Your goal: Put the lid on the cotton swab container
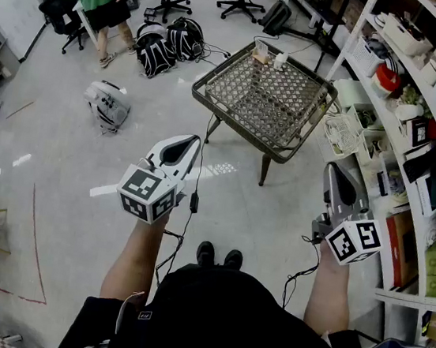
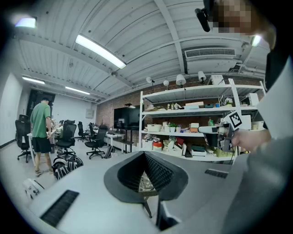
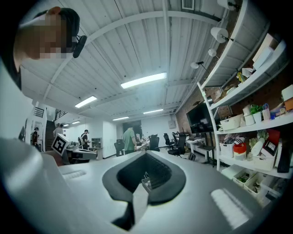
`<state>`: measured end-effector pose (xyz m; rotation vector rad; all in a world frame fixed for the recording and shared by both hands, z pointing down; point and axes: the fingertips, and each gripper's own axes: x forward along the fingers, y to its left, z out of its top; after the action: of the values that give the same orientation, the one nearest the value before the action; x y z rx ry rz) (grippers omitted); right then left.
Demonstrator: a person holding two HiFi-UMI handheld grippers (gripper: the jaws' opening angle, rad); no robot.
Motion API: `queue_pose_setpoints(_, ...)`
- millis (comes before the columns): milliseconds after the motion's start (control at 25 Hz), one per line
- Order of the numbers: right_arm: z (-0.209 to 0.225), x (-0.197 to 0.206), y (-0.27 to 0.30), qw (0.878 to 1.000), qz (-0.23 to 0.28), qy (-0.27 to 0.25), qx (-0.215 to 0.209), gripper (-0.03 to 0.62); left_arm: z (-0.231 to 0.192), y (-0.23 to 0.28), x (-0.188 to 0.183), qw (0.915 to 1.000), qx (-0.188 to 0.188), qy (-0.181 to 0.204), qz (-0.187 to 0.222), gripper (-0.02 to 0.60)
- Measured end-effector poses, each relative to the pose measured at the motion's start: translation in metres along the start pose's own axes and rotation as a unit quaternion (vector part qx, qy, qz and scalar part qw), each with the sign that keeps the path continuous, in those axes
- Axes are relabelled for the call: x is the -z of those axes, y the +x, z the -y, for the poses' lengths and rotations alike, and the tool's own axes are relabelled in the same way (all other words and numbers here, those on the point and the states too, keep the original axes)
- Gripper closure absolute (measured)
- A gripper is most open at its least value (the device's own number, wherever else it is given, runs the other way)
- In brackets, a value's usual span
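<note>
Far beyond both jaws (together), the container (image 1: 259, 53).

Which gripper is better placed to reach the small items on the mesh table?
Left, marginally: the left gripper points toward the small items on the mesh table; the right gripper hangs beyond its right edge. Both are shut.

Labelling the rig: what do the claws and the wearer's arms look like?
The left claw and right claw are pale grey shells with black ribbed insides, each with a black-and-white marker cube and a black cable. Arms are bare below a black top.
</note>
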<state>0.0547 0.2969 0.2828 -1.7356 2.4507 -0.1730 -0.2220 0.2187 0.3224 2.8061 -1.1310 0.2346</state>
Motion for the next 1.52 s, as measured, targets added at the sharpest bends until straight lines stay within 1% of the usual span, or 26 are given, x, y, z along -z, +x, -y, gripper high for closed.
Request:
queue_pose_setpoints(320,-0.007,0.005,0.001,1.0,-0.003,0.006,-0.004,0.589,0.001,-0.001,0.004,1.0,0.005,0.0,-0.002,0.575)
queue_pose_setpoints(600,0.002,0.001,-0.006,1.0,0.003,0.01,-0.006,0.589,0.009,0.001,-0.004,1.0,0.002,0.007,0.005,0.575)
queue_pose_setpoints(800,0.005,-0.008,-0.013,0.999,0.02,0.04,-0.03,0.588,0.018,0.004,-0.013,0.9998,-0.001,0.016,0.008,0.575)
queue_pose_setpoints(1000,0.008,-0.014,-0.022,0.998,0.025,0.043,-0.041,0.586,0.031,0.005,-0.02,0.9997,-0.004,0.022,0.012,0.575)
queue_pose_setpoints(1240,0.019,-0.003,-0.031,0.997,0.013,0.064,-0.044,0.586,0.043,0.009,-0.016,0.9998,-0.003,0.018,0.011,0.575)
queue_pose_setpoints(1520,0.034,0.003,-0.019,0.997,0.005,0.072,-0.041,0.586,0.033,0.031,-0.016,0.9998,-0.001,0.007,0.016,0.575)
